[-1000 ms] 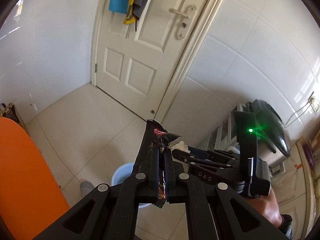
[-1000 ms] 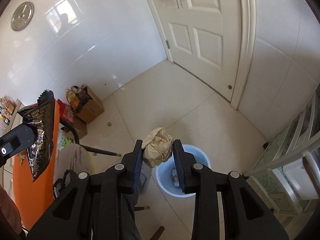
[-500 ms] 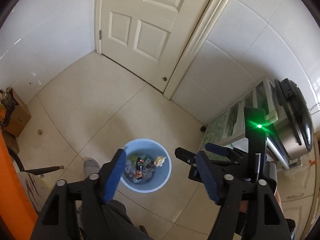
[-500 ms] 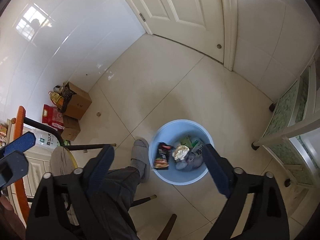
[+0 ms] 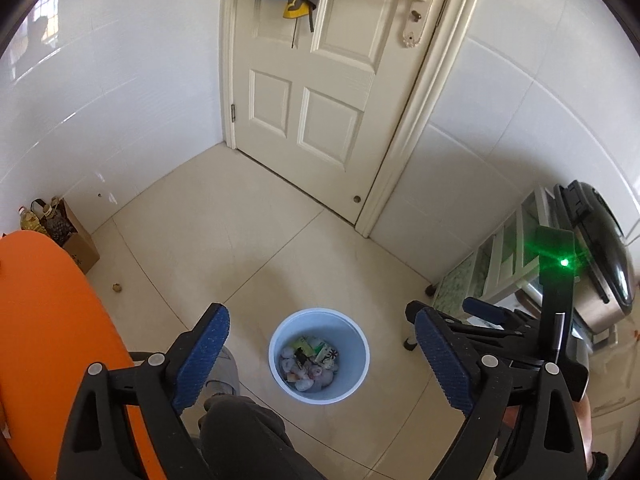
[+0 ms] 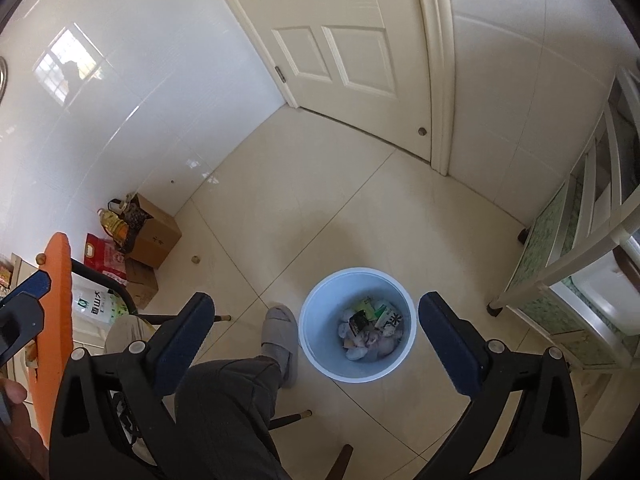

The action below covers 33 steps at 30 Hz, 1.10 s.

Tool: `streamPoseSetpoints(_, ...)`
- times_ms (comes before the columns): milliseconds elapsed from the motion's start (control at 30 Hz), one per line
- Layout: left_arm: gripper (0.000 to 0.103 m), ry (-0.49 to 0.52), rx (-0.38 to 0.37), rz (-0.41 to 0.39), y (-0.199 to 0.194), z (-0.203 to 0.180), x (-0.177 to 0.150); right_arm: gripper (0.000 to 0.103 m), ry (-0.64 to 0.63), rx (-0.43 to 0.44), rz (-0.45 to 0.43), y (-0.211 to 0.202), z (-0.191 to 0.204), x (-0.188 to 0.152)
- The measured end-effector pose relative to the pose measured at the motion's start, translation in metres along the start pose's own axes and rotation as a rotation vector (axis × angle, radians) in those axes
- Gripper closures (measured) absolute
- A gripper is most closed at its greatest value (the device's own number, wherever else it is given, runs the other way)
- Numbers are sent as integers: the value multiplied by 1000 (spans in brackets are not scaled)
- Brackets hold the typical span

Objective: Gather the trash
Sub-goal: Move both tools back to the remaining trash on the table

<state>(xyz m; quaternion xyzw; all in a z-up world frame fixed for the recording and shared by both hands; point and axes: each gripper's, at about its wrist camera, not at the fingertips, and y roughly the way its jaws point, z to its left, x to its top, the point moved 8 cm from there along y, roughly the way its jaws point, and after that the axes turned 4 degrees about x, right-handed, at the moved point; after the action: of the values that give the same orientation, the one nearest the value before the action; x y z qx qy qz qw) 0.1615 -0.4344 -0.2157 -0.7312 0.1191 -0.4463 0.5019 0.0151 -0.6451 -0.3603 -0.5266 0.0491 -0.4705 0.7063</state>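
While both hand-held grippers are hanging over the floor and tilting steeply down, the round pale-blue plastic waste bin (image 5: pixel 319 354) is standing on the cream floor tiles (image 5: pixel 248 240) directly below and between their fingers. The left hand-held gripper (image 5: pixel 320 356) is released, its jaws opening with nothing between the blue ribbed pads (image 5: pixel 202 354); the right hand-held gripper (image 6: pixel 316 348) is likewise released and opening, empty, and from its own view the bin (image 6: pixel 357 324) is lying slightly right of centre. In the bin, crumpled pale paper balls, a dark snack wrapper and a few green-and-white packets (image 6: pixel 370 330) are lying loose at the bottom, well under the rim (the bin is far from full).

More trash, judging by the task, is probably lying up on the round orange desk (image 5: pixel 48 344), which is curving along the left side, so the left hand-held gripper is the nearer one; nothing clearly recognisable as trash is showing on the visible part. A person's grey slipper (image 6: pixel 282 340) is resting just beside the bin's left wall, and a brown cardboard box (image 6: pixel 154 236) is sitting by the white tiled wall, well apart.
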Motion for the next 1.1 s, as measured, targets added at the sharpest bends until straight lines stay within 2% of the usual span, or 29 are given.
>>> streamPoseSetpoints(367,11,-57,47,-162,-119,41,-39,0,-100,4,-115,-67,68,12)
streamPoseSetpoints(633,7,-139,120,-303,-207,84,-80,0,-235,58,-205,-115,145,13)
streamPoseSetpoints(867,4,-226,183,-399,-280,116,-132,0,-364,113,-254,-139,221,1)
streamPoseSetpoints(1100,1,-318,322,-472,-353,150,-204,0,-494,212,-287,-156,304,-21)
